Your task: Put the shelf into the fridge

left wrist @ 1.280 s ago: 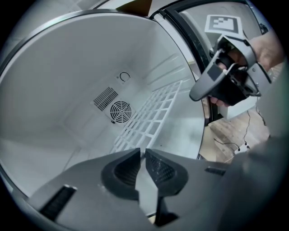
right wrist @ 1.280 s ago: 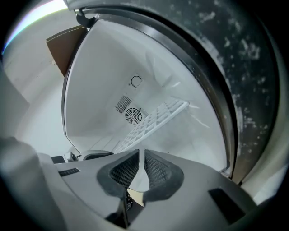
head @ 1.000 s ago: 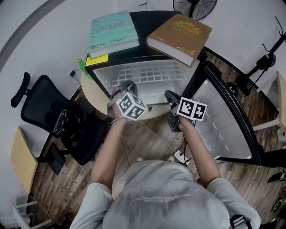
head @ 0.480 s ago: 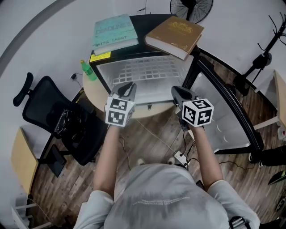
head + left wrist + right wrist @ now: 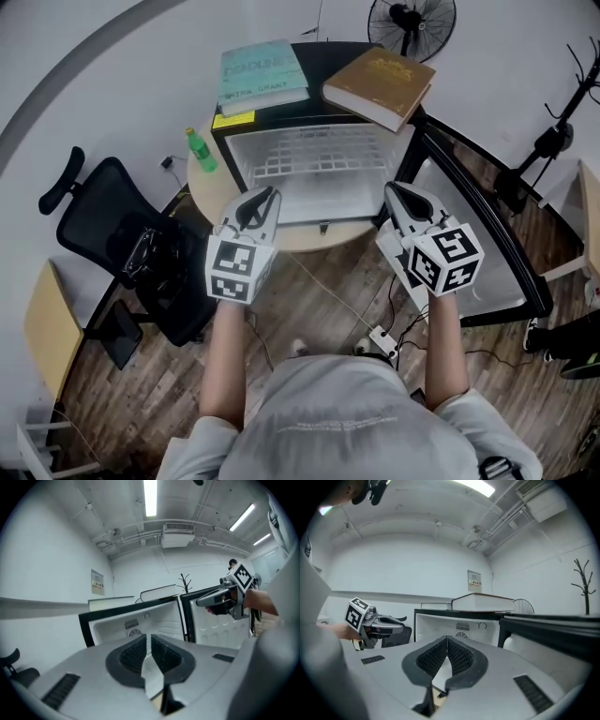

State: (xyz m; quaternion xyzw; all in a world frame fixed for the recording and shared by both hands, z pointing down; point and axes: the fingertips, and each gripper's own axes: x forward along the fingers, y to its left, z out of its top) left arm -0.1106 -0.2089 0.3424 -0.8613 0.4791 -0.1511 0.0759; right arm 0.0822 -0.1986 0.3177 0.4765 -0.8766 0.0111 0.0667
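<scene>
The small black fridge [image 5: 412, 127] stands open, its door [image 5: 469, 253] swung out to the right. A white wire shelf [image 5: 319, 155] lies inside the white cabinet. In the head view both grippers hang raised in front of the opening, apart from the shelf. My left gripper [image 5: 265, 195] is shut with nothing in it. My right gripper [image 5: 392, 190] has just closed its jaws, and nothing is between them. Each gripper view shows its own pads pressed together, left [image 5: 149, 641] and right [image 5: 447, 641], with the fridge interior [image 5: 140, 620] beyond.
A teal book [image 5: 262, 73] and a brown book [image 5: 380, 84] lie on top of the fridge. A green bottle [image 5: 199, 150] stands on the round table [image 5: 202, 202] at its left. A black office chair [image 5: 122, 253] is further left, a fan [image 5: 411, 19] behind, a power strip [image 5: 380, 336] on the floor.
Both grippers have risen away from the fridge's front edge and rolled, their marker cubes turning. The right gripper's jaws went from slightly apart to shut.
</scene>
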